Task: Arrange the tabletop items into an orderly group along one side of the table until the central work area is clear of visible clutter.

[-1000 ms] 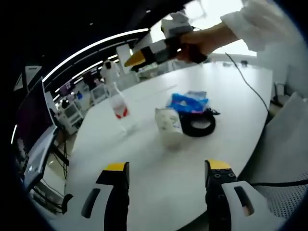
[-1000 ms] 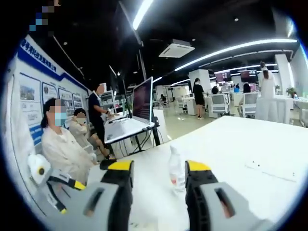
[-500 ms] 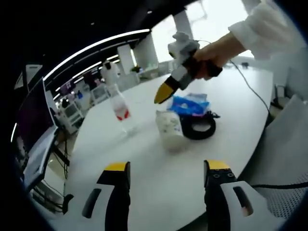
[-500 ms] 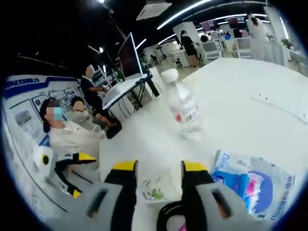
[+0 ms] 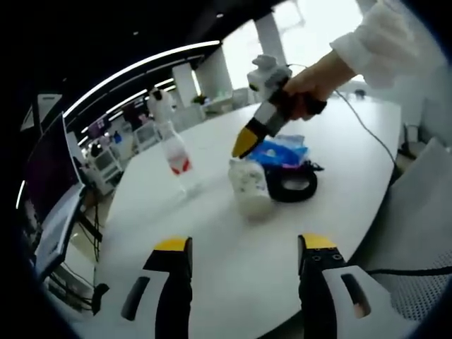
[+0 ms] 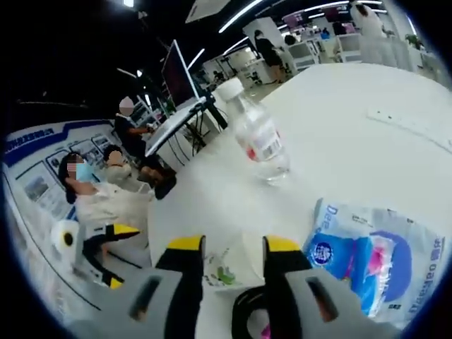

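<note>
Hovering spread over the white cup [image 5: 248, 185], right tool [image 6: 229, 246]; left tool [image 5: 244, 247] spread too.

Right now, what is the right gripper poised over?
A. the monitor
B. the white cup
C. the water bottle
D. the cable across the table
B: in the left gripper view the right gripper tips down over the cup, with the bottle standing apart.

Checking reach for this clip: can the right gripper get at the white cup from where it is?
Probably yes. The right gripper hangs open just above the cup, with nothing between them; the black ring lies beside it.
</note>
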The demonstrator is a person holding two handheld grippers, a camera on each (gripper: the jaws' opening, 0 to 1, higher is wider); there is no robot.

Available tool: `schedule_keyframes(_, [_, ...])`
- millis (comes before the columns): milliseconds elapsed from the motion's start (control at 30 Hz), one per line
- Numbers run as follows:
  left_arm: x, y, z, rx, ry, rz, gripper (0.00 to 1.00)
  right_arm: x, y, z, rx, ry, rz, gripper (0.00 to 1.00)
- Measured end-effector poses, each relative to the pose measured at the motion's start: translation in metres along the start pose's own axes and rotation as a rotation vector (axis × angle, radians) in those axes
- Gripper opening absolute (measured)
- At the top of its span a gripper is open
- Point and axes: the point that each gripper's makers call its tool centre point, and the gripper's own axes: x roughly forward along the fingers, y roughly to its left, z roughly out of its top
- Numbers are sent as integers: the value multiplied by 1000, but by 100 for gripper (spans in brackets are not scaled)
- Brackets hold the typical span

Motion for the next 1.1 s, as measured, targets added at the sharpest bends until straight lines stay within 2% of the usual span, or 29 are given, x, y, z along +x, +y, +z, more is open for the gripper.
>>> schedule_keyframes(667, [0, 2, -1, -18, 2, 9, 58, 11, -2, -16, 35, 52, 27, 24])
schedule_keyframes(833, [1, 2, -5, 1, 26, 10, 57, 12, 0, -18, 36, 56, 31, 23])
schedule_keyframes(1100, [0, 2, -5, 5, 27, 12, 57, 10, 5, -20, 33, 56, 52, 4])
